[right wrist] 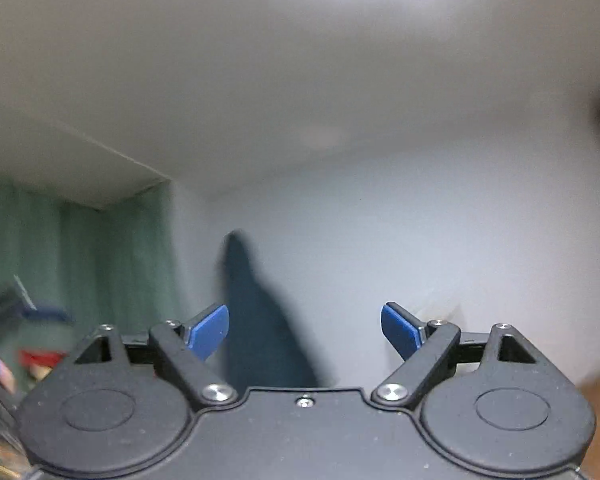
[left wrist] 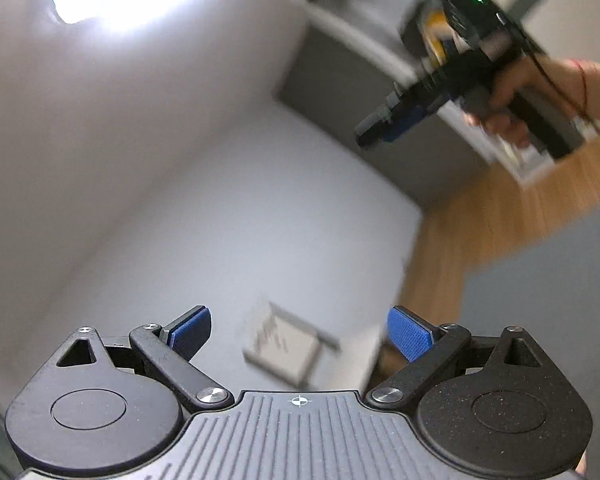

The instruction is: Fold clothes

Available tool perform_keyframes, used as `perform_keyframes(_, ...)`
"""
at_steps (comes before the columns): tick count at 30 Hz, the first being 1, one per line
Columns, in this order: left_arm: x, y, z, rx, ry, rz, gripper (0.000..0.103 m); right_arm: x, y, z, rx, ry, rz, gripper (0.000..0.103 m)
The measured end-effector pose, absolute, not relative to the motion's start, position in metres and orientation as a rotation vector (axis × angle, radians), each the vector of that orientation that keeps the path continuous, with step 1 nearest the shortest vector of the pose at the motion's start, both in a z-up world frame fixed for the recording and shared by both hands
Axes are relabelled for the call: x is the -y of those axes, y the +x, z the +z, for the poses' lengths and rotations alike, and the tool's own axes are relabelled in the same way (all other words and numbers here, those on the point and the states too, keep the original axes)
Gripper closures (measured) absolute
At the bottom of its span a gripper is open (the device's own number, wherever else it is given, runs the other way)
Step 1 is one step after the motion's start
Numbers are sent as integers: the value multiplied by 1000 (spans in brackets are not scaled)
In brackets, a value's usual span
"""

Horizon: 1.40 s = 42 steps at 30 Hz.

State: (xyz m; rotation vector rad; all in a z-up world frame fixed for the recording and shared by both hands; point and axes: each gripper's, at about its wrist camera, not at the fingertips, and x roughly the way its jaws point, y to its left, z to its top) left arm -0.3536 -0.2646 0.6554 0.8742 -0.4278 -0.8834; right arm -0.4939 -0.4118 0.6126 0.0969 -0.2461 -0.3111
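Both tools are lifted and aimed at walls and ceiling, so this looks like a moment between grasps or before the first one. No fold is in hand.

The left gripper (left wrist: 299, 334) has its jaws wide apart and empty, and so does the right gripper (right wrist: 305, 330). Each carries blue pads (left wrist: 190, 336) with a fine ribbed texture on matte black linkages. In the left wrist view the right gripper shows again, blurred, held in the person's hand (left wrist: 512, 100), with a thin dark cable trailing from it.

No garment can be picked out with confidence. A dark, tapering shape (right wrist: 260, 320) rises between the right jaws, and I cannot tell whether it is cloth or a shadow on the pale wall. A green curtain (right wrist: 80, 248) hangs at the left. Wood-grain floor (left wrist: 500, 216) and a blurred white shelf unit (left wrist: 380, 52) show to the right.

The next move probably means tipping both tools down to find the clothes.
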Motion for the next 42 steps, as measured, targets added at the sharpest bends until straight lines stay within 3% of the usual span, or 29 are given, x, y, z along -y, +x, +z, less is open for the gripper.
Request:
perform_keyframes(3,263,-372,709,500,668,-924,7,398,-523,654,258,-104,-454,10)
perform_keyframes(4,260,-377,725,516,589,-940,0,395,-531,663,262,-146,-487,6)
perform_keyframes(8,239,-386,734,505,461,-970,0,389,-529,642,103,-197,-412,4)
perform_keyframes(11,228,-374,687,333,548,-932,0,385,-498,567,-114,-182,-302,4)
perform_keyframes(15,210,-360,577,21,739,-876,0,370,-460,448,-382,-112,-117,5)
perform_keyframes(21,186,-346,435,-286,890,-849,0,352,-428,349,-517,106,60,5)
perform_keyframes(31,193,-291,317,-366,895,-870,0,302,-381,288,-695,90,89,3)
perform_keyframes(35,204,-253,270,-447,776,-889,0,296,-361,264,-748,103,93,3)
perform_keyframes(42,211,-211,183,-538,655,-925,0,277,-325,209,-711,174,56,3)
